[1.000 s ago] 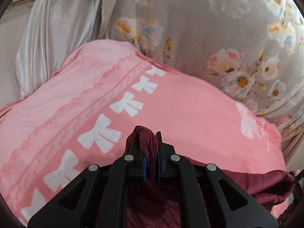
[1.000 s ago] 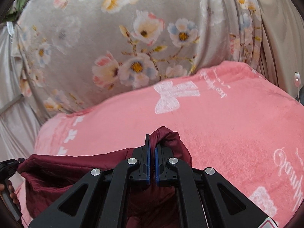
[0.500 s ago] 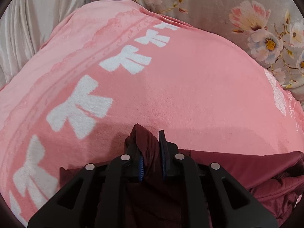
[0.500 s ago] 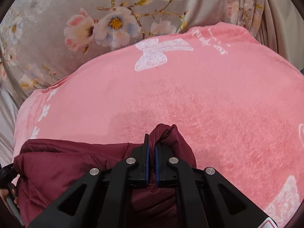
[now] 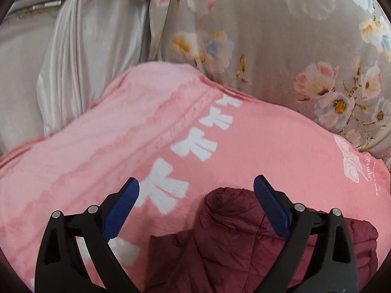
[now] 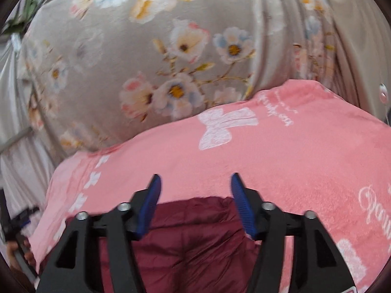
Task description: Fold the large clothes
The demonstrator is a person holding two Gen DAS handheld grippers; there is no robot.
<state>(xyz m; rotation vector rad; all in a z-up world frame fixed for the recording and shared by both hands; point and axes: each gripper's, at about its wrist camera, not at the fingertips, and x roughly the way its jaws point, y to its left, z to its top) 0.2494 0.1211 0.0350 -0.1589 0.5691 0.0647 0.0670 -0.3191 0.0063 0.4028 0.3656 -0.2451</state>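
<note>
Left wrist: both grippers [image 5: 196, 188] [image 6: 195, 183] just opening, pads clear of jacket [image 5: 244, 232] lying on blanket [image 5: 122, 146]; best lifted straight off.

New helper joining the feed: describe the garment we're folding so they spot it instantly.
Find the pink blanket with white bows under the floral curtain. On its near edge lies the maroon jacket: dark, puffy and quilted, the only unpatterned fabric.

Open pink blanket [image 5: 244, 151] ahead of both claws; floral curtain [image 6: 146, 61] blocks the far side.
</note>
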